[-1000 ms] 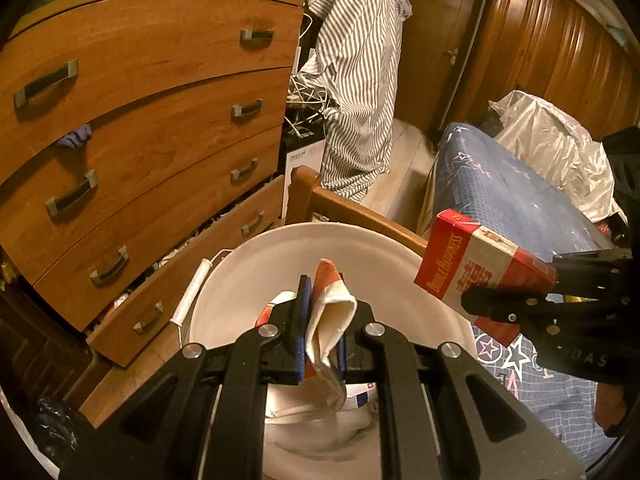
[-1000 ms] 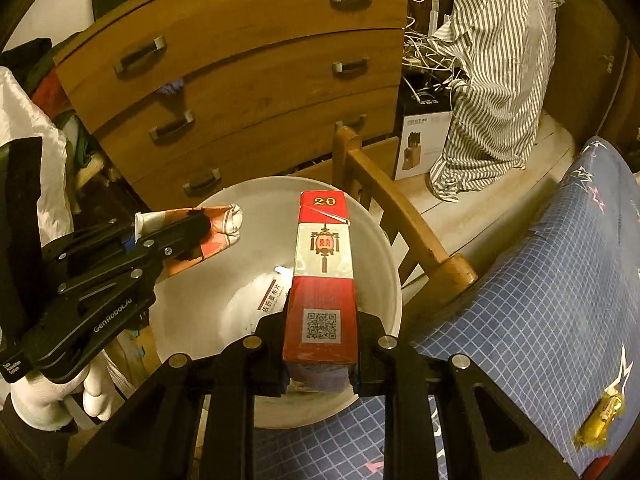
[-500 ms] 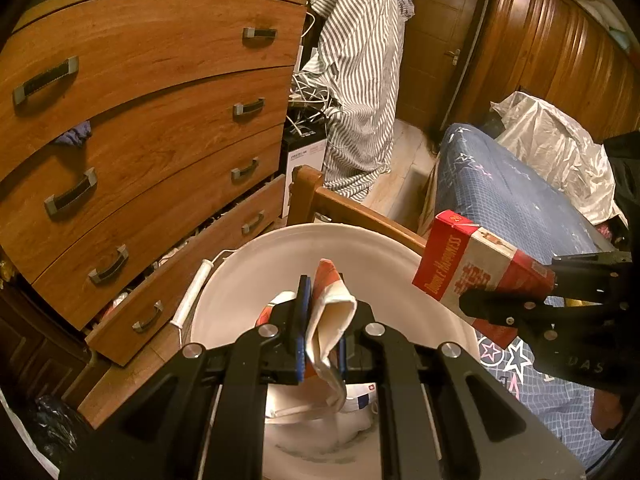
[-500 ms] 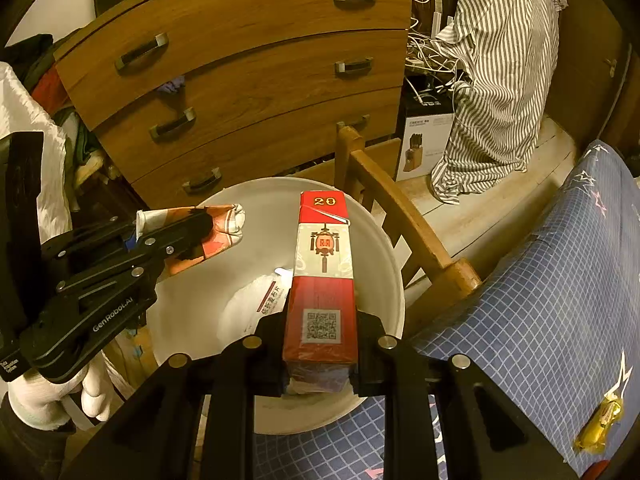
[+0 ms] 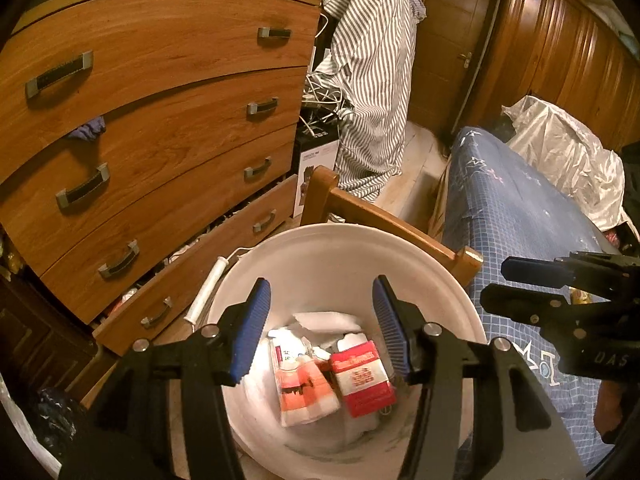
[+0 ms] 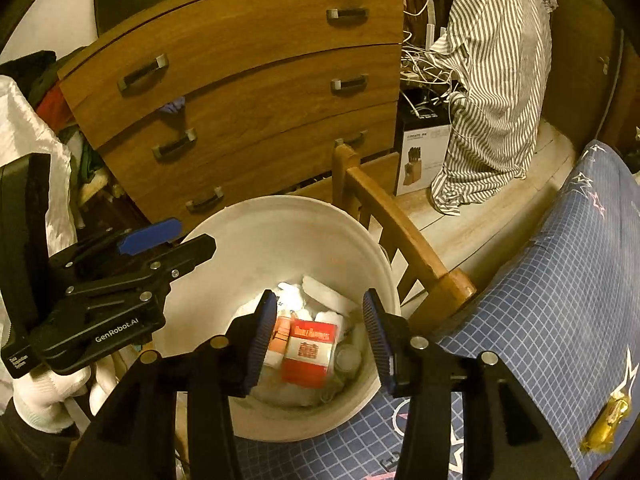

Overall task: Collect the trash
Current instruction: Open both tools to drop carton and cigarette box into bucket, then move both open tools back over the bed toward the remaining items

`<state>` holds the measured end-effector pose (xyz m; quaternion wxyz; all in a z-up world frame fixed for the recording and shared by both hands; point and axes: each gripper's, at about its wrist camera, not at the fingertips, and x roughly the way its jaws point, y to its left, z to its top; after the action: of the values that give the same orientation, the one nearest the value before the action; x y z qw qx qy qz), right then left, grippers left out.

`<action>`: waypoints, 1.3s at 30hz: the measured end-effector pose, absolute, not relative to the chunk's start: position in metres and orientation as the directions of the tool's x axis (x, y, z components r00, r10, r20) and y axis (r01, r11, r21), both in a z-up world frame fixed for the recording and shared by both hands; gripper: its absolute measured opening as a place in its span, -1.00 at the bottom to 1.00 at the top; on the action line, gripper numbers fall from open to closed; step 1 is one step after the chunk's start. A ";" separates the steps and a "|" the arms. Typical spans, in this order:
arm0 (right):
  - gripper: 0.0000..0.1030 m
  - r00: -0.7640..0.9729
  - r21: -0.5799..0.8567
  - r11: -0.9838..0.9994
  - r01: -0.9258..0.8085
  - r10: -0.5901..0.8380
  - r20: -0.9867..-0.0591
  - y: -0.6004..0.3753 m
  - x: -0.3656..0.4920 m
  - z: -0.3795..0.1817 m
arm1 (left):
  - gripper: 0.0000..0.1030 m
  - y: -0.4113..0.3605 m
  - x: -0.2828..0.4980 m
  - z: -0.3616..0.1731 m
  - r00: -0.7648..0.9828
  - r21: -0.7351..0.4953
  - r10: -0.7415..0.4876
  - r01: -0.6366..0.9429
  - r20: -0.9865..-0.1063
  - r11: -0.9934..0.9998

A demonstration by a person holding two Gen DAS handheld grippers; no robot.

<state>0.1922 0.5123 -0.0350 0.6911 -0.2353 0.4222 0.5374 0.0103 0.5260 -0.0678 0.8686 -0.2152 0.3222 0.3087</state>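
- The left gripper [image 5: 320, 322] hangs over the white bin [image 5: 460, 292], its fingers [image 5: 250, 328] spreading and nothing between them; the orange-and-white wrapper [image 5: 306, 394] lies on the bin's floor straight below.
- The right gripper [image 6: 318, 338] is over the same bin from the bed side, fingers [image 6: 262, 338] also spreading and empty; the red carton [image 6: 308, 352] lies flat beneath them, its long axis running away from the fingers.
- Both pieces rest side by side, touching, among white paper scraps [image 5: 328, 320].
- On the blue bed cover [image 6: 560, 300], near its right edge, lies a small yellow wrapper [image 6: 606, 424]. By my reading it is the next trash, and the right hand is nearer; it lies to the right of those fingers, well apart from the bin.
- Beyond stand the wooden chair [image 6: 400, 236] and the chest of drawers [image 6: 260, 80].
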 end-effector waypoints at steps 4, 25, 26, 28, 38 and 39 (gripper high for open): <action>-0.10 0.068 0.134 0.320 -0.938 0.548 -0.833 0.508 0.195 -0.034 | -0.01 0.523 0.013 -0.065 0.603 -0.167 0.397 -0.669 -0.692 0.724; -0.10 0.200 0.217 0.497 -0.840 0.656 -0.728 0.259 0.220 -0.037 | -0.01 0.386 0.069 -0.065 0.697 -0.162 0.245 -0.463 -0.674 0.871; -0.10 0.223 0.227 0.529 -0.818 0.655 -0.722 0.229 0.228 -0.041 | -0.01 0.373 0.078 -0.069 0.701 -0.164 0.222 -0.438 -0.678 0.884; -0.10 0.268 0.244 0.595 -0.766 0.640 -0.720 0.171 0.245 -0.052 | -0.01 0.349 0.095 -0.076 0.703 -0.169 0.179 -0.395 -0.688 0.903; -0.16 0.515 0.289 0.872 -0.395 0.470 -0.717 -0.124 0.342 -0.090 | -0.01 0.225 0.179 -0.110 0.676 -0.194 -0.031 -0.168 -0.736 0.967; -0.17 0.528 0.296 0.881 -0.370 0.461 -0.713 -0.140 0.352 -0.094 | -0.01 0.213 0.186 -0.113 0.670 -0.195 -0.045 -0.151 -0.741 0.969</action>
<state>0.3517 -0.1400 -0.0944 0.8725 0.0541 0.4233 0.2381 0.1864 0.2127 -0.1129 0.9059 -0.1208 0.4049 0.0292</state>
